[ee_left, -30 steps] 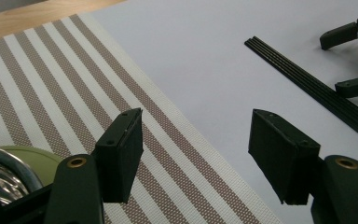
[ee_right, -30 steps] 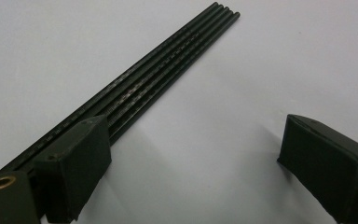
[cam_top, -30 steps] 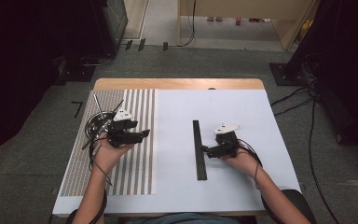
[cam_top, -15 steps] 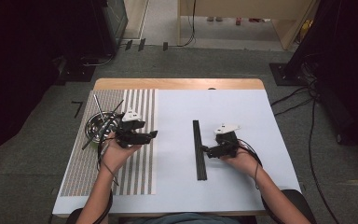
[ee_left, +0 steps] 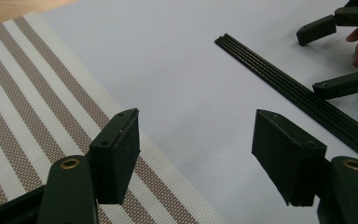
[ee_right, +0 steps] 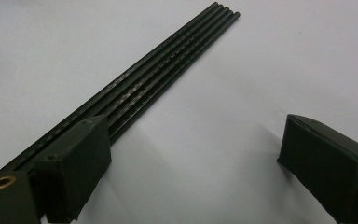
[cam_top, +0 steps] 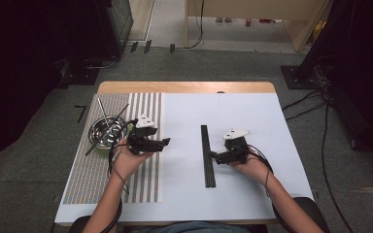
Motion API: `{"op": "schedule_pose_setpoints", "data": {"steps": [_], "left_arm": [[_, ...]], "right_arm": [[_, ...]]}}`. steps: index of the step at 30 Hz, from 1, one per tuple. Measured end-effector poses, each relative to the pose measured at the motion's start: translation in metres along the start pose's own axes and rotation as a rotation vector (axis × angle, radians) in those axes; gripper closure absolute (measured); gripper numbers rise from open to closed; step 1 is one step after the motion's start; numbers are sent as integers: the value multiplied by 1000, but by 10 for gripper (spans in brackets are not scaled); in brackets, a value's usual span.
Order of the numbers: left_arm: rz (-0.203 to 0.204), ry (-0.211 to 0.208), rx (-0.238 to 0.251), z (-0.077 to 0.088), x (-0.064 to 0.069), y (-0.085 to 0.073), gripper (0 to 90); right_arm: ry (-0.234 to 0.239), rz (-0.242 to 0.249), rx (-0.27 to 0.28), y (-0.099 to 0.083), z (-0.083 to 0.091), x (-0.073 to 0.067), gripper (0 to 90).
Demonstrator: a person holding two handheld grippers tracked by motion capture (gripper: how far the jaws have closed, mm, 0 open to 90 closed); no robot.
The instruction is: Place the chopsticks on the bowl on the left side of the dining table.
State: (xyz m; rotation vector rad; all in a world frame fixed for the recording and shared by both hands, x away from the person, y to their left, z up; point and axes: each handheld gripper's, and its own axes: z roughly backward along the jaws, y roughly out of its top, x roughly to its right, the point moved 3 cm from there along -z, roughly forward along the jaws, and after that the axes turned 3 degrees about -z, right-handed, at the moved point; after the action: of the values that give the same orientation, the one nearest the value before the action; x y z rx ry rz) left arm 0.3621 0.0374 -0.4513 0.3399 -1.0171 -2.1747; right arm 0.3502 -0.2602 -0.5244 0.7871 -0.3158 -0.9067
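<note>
Drifting away from the steel bowl (cam_top: pixel 108 132) and its leaning chopsticks (cam_top: pixel 106 115), the left gripper (cam_top: pixel 164 142) is now crossing the right edge of the striped placemat (cam_top: pixel 148 104) toward the white table (cam_top: pixel 252 111), a short way nearer the centre than a second ago. Its jaws are standing wide apart with nothing between them, as the left gripper view shows, the pads (ee_left: pixel 119 156) hanging above the border where stripes meet white. This shift suggests that the left hand is turning to the row of black chopsticks (cam_top: pixel 207 155) lying side by side in the middle of the table, probably to fetch another for the bowl. The right gripper (cam_top: pixel 213 156) is keeping its place just beside that row, jaws likewise spread and empty, one pad (ee_right: pixel 77 165) resting close against the nearest stick. Both forearms are entering from the near edge, with the two grippers held level and pointing inward at each other across the row.
</note>
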Motion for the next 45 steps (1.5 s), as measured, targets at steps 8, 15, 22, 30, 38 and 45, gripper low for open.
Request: {"op": "schedule_pose_setpoints", "data": {"steps": [8, 15, 22, 30, 38, 45], "left_arm": [[-6, -17, -7, -8, 8, 0, 321], [-24, -22, -10, -15, 15, 1, 321], [-19, -36, -10, -23, 23, 2, 317], [-11, -52, -18, -32, 30, 0, 324], [-7, -67, -16, -39, 37, 1, 324], [-22, -68, -17, -44, 43, -1, 340]], "right_arm": [[0, -1, 0, 0, 0, 0, 83], [0, 0, 0, 0, 0, 0, 83], [0, 0, 0, 0, 0, 0, 83], [0, 0, 0, 0, 0, 0, 83], [0, -1, 0, 0, 0, 0, 83], [0, -1, 0, 0, 0, 0, 83]]}}
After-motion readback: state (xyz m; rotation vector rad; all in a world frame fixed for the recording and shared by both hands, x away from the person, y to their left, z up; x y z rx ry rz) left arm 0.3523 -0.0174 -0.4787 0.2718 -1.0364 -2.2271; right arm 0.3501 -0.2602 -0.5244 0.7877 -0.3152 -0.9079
